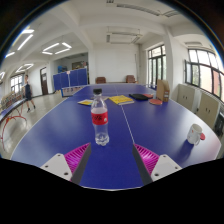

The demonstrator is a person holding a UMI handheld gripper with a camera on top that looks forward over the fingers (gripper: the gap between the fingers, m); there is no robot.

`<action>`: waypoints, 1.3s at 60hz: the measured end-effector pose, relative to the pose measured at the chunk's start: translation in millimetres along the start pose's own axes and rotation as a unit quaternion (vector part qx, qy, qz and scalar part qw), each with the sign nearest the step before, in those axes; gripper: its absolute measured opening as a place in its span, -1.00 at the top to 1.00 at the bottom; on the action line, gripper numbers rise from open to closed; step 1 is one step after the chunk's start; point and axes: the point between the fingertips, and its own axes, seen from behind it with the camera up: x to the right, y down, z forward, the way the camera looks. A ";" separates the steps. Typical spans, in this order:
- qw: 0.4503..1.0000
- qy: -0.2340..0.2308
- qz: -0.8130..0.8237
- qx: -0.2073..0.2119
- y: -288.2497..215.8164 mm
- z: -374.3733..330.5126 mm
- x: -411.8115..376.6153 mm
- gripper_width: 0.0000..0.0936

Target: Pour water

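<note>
A clear plastic water bottle with a red label and a white cap stands upright on the blue table, just ahead of my fingers and a little left of their middle line. A white cup stands on the table to the right, beyond my right finger. My gripper is open and empty, its two magenta pads wide apart, low over the table's near part. The bottle is apart from both fingers.
A white line runs along the table's middle. Yellow sheets and a brown object lie at the far end. More blue tables stand at the back left. Cabinets and windows line the right wall.
</note>
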 end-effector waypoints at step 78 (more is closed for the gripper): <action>0.760 -0.371 0.500 0.189 -267.2 -10.9 99.5 0.29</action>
